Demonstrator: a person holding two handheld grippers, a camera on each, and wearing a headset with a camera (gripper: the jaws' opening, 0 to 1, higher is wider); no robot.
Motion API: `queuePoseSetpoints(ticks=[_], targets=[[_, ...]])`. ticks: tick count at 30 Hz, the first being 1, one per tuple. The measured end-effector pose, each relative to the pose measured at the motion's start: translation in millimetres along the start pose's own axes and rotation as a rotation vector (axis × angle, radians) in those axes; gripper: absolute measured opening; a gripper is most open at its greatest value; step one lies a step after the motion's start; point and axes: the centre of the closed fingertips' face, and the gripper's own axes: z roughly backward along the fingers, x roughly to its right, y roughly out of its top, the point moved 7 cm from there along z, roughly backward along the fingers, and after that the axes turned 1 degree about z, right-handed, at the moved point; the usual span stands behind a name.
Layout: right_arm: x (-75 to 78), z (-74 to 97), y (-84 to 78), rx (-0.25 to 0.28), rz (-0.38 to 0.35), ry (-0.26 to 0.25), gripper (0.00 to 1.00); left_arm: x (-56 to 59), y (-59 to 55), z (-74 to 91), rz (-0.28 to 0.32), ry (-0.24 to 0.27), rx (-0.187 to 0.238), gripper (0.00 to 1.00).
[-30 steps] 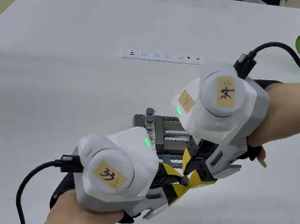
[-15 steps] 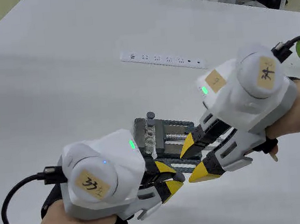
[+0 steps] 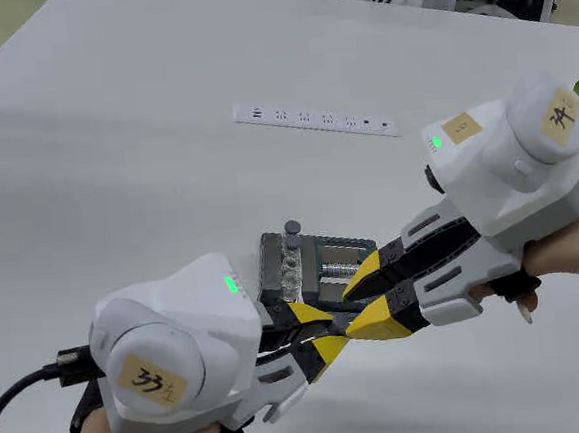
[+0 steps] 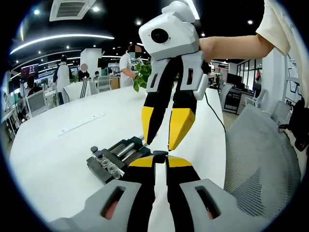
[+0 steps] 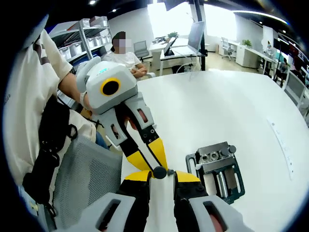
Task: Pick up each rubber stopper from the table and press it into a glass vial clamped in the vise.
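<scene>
- Left gripper (image 4: 159, 160): jaws closed together on a dark rubber stopper (image 5: 159, 172), pinched at the yellow tips and held above the white table (image 3: 117, 190).
- Right gripper (image 4: 163, 140): jaws apart, yellow tips pointed at the held stopper and very near it; touching it or not, cannot tell.
- Both grippers tip to tip on the near side of the vise (image 3: 324, 246), just beside it.
- In the vise: glass vials (image 3: 292, 268) in a row, upright between its jaws, with a second stopper (image 3: 291, 227) seated on the vial at the far end.
- Beyond the vise and well apart from it: a white power strip (image 3: 312, 119), flat on the table.
</scene>
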Motion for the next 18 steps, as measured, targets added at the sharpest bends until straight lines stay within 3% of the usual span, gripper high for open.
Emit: queuePoseSetpoints(ticks=[8, 18], targets=[[-0.9, -4.3, -1.4, 0.022, -0.055, 0.0, 0.11, -1.6, 1.1, -0.7, -0.017, 0.02, 0.001, 0.04], [-0.4, -6.5, -1.8, 0.039, -0.118, 0.009, 0.08, -0.5, 1.6, 1.8, -0.097, 0.05, 0.008, 0.04]])
